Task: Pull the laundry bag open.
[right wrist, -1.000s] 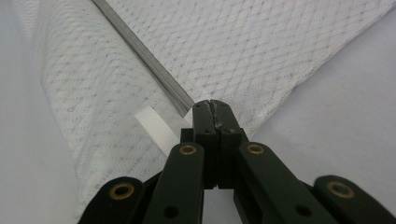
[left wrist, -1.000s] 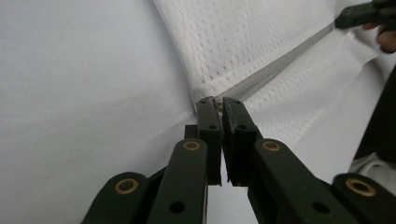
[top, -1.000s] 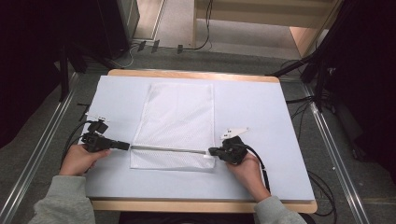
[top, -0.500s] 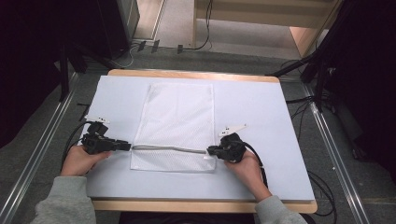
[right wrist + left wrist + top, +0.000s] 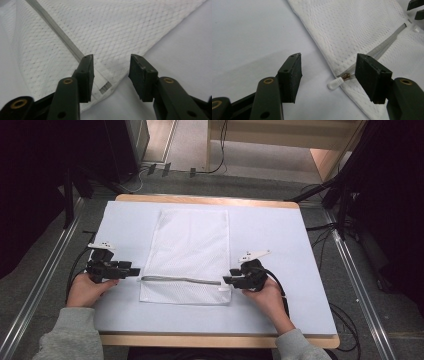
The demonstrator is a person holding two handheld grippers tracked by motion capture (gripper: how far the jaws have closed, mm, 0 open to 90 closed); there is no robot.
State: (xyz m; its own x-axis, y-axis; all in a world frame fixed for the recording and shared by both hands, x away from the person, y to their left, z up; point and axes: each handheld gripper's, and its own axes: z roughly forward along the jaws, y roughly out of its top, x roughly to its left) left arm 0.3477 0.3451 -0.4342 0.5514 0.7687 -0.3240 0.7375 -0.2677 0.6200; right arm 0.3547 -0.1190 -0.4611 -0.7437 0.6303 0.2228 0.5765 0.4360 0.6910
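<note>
High view: limp white mesh zip bag point(image 5: 187, 257) near surface's front edge, best pinched at zipper ends; left gripper point(image 5: 131, 270) and right gripper point(image 5: 229, 280) just opened, holding nothing.

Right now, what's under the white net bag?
The white mesh bag lies flat on the pale blue table cover, which shows all around it. The part of the cover directly beneath is hidden, and nothing visibly bulges inside.

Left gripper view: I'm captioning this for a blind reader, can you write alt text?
The left gripper has just opened; its black jaws stand apart over a white mesh bag on a pale table. The white zipper pull lies free between them.
</note>
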